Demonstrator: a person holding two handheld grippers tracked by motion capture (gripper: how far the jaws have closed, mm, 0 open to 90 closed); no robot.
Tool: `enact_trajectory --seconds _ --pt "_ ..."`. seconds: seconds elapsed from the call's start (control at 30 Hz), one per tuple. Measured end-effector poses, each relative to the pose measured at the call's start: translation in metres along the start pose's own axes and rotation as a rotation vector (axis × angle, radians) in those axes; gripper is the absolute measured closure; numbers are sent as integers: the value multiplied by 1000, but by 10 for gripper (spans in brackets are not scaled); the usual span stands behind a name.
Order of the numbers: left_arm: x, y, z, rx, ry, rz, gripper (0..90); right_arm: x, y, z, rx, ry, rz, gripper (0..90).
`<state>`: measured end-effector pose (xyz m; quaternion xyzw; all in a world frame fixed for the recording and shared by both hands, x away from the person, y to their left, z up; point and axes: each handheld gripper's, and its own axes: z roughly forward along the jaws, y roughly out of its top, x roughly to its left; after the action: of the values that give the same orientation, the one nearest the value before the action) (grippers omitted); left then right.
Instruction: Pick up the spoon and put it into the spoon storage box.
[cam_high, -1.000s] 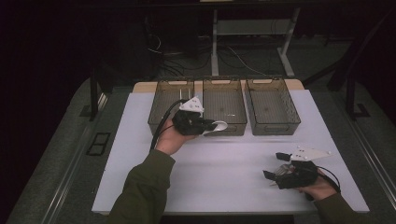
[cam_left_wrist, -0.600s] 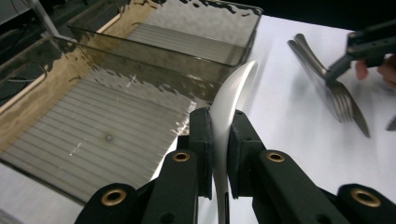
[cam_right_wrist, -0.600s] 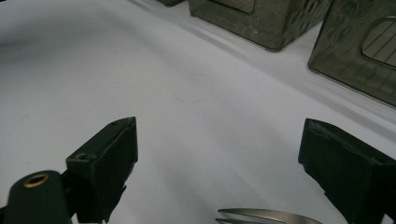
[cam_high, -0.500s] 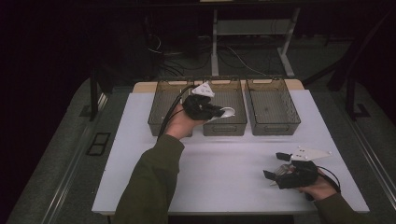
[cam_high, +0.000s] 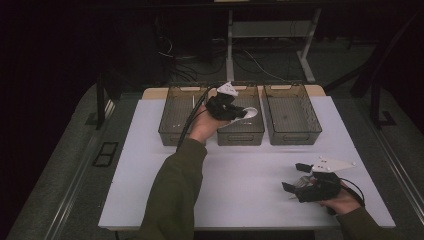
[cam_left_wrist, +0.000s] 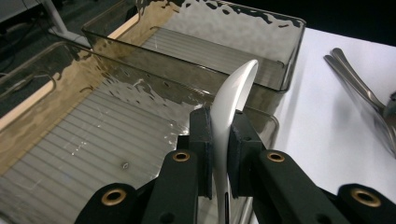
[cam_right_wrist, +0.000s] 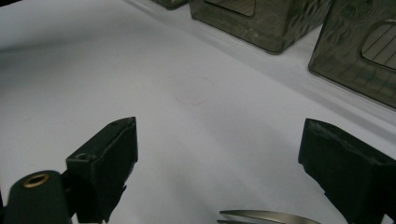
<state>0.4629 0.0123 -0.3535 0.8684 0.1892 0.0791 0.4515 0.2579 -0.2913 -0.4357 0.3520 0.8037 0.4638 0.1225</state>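
spoon (cam_left_wrist: 232, 105): white, glossy, curved
state: clamped on edge between the left hand-held gripper (cam_left_wrist: 218, 140) jaws
pose: tip pointing away, raised
place: above the middle bin (cam_high: 240, 131), near its right wall

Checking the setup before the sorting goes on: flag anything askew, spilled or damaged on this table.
Nothing stands out. The three bins sit upright in a row on the white mat. The left gripper holds a white spoon cleanly over the middle bin. The right gripper rests open beside metal cutlery.
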Motion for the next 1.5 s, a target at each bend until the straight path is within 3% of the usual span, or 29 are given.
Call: enact_trajectory --seconds 0.13,0.23,0.3,0.47,0.5,0.57,0.63,0.93,1.1,1.27,1.3,1.37,1.5 --pt "1 -3 13 25 13 -20 813 0 0 0 -3 2 1 118" --pt "4 -4 19 40 14 -11 813 0 0 0 -1 3 0 118" --pt "3 -6 24 49 12 -30 813 0 0 0 -3 2 1 118" --pt "2 -8 32 111 22 -36 812 0 0 0 -2 3 0 118" --pt "1 -9 35 102 23 -47 812 0 0 0 -2 3 0 118" --pt "2 -9 36 141 18 -31 811 0 0 0 -2 3 -1 118" --pt "0 -11 40 143 18 -45 811 0 0 0 -3 3 -1 118" --pt "-2 -13 45 188 4 -37 799 0 0 -1 -4 3 -2 118" --pt "-2 -11 43 171 12 -38 740 0 0 0 -3 3 -1 118" --pt "-5 -8 39 99 8 -61 693 0 0 0 -3 3 -2 118" --pt "-5 -7 36 117 0 -46 682 0 0 0 -3 3 -2 118" --pt "-6 -5 33 94 -6 -61 659 0 0 0 -2 2 -2 118" --pt "-10 -2 24 76 -17 -45 574 0 0 0 -5 2 -3 118"
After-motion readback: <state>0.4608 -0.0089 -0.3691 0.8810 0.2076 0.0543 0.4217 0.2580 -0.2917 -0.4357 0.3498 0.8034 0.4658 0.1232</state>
